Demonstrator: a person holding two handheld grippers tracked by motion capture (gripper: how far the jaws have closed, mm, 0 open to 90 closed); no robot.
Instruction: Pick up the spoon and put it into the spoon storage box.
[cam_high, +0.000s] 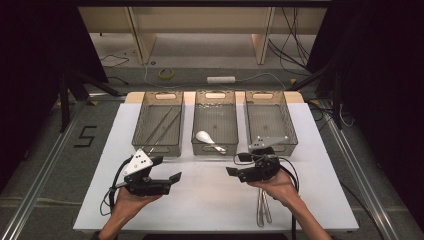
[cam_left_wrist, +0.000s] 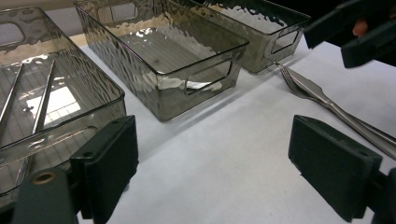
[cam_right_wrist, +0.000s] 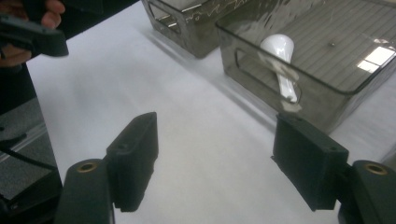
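I hold both grippers just above the white table top (cam_high: 210, 200), on my side of the three smoky clear plastic bins (cam_high: 215, 127) that stand in a row along its far part. My left gripper (cam_high: 170, 181) has its jaws wide apart with nothing between them; my right gripper (cam_high: 234, 172) is the same, jaws spread and empty, pointing inward toward the left one.

What I judge to be next in line is the steel cutlery (cam_high: 263, 207): forks lying flat on the table top, on my side of the right bin (cam_high: 270, 125) and right beside my right forearm. I make out two handles, perhaps more; the overlap hides the count. Their long axis runs from me toward the bins, tines at the far end. They lie behind and below my right jaws, so that hand is far nearer than the left.

Counted: three bins; two thin metal rods, like chopsticks (cam_high: 162, 125), in the left bin; one white ceramic spoon (cam_high: 208, 139) in the middle bin; the right bin looks bare.
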